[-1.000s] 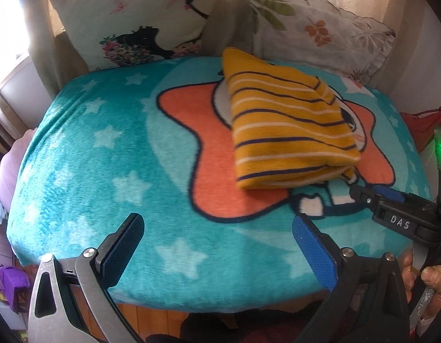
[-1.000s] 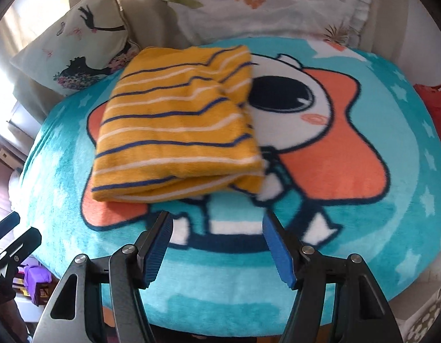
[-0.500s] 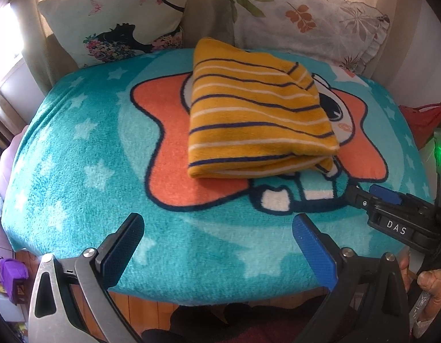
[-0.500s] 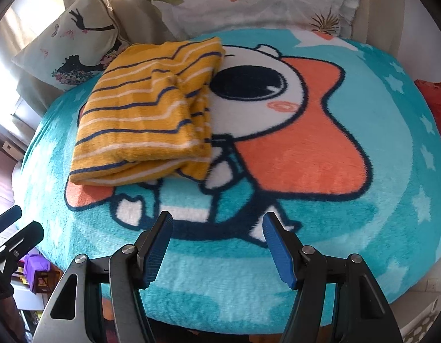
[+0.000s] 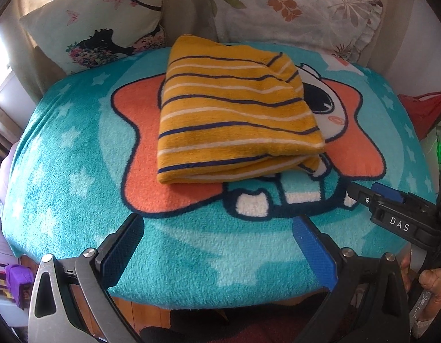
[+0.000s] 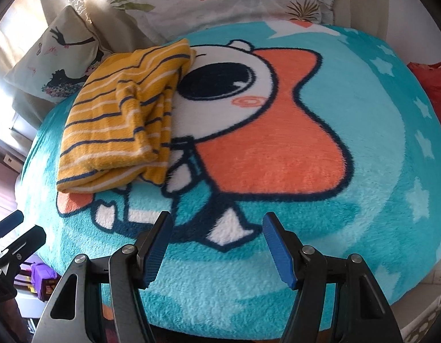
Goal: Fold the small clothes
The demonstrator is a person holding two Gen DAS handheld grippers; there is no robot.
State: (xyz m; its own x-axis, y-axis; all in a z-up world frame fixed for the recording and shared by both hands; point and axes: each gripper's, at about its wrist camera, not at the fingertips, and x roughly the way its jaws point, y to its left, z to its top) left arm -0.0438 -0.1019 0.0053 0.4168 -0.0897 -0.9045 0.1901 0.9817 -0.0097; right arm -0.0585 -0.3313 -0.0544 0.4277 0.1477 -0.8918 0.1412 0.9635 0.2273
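Note:
A folded yellow garment [image 5: 234, 114] with navy and white stripes lies on a teal cartoon blanket [image 5: 63, 171]. My left gripper [image 5: 217, 228] hovers over the blanket's front edge, a short way in front of the garment. It is open and nothing is between its blue pads. In the right wrist view the garment [image 6: 120, 120] lies at the upper left, its layered edges facing me. My right gripper [image 6: 217, 220] is open and empty over the blanket [image 6: 363, 114], to the right of the garment and clear of it. Its tip [image 5: 392, 211] shows in the left wrist view.
Two printed pillows [image 5: 100, 28] [image 5: 292, 8] lean along the back of the blanket. A red cloth [image 5: 420, 111] lies off the right edge. A purple object [image 5: 17, 283] sits low on the left beside the wooden floor. A hand [image 5: 432, 280] holds the right handle.
Both grippers have slid rightward along the blanket's front edge, so the garment sits further left in both views. The jaws have kept their width and the garment has not moved.

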